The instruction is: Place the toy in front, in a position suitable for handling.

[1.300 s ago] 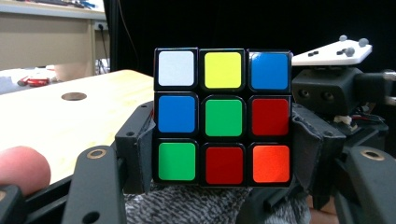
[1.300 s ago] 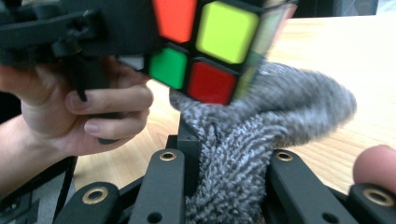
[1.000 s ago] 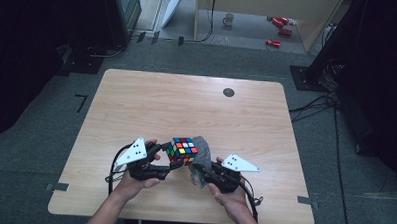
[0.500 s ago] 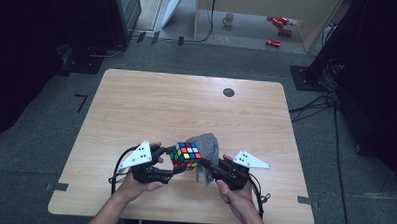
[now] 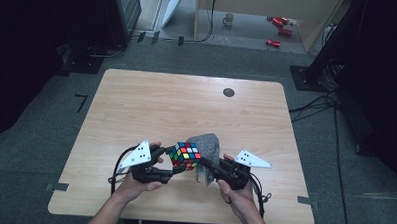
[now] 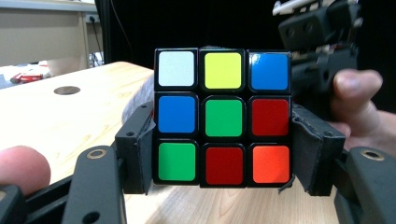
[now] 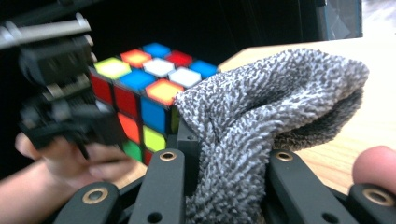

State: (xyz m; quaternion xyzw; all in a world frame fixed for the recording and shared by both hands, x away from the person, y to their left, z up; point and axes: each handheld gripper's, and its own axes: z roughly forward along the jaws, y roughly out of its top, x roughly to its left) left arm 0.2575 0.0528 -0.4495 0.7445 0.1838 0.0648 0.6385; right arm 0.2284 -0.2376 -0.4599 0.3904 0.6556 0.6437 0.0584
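The plastic puzzle cube (image 6: 223, 116) has black edges with scrambled stickers: white, yellow, blue up top, blue, green, red in the middle, green, red, orange at the bottom. The knitted cloth (image 7: 261, 116) is speckled grey and white. The wooden table (image 5: 151, 105) is pale tan.

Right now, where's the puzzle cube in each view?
High view: puzzle cube sits low centre, between the two claws.
Left gripper view: centre frame, clamped between the left claw jaws.
Right gripper view: upper left, beside the grey cloth.
Shared landmark: the grey cloth.
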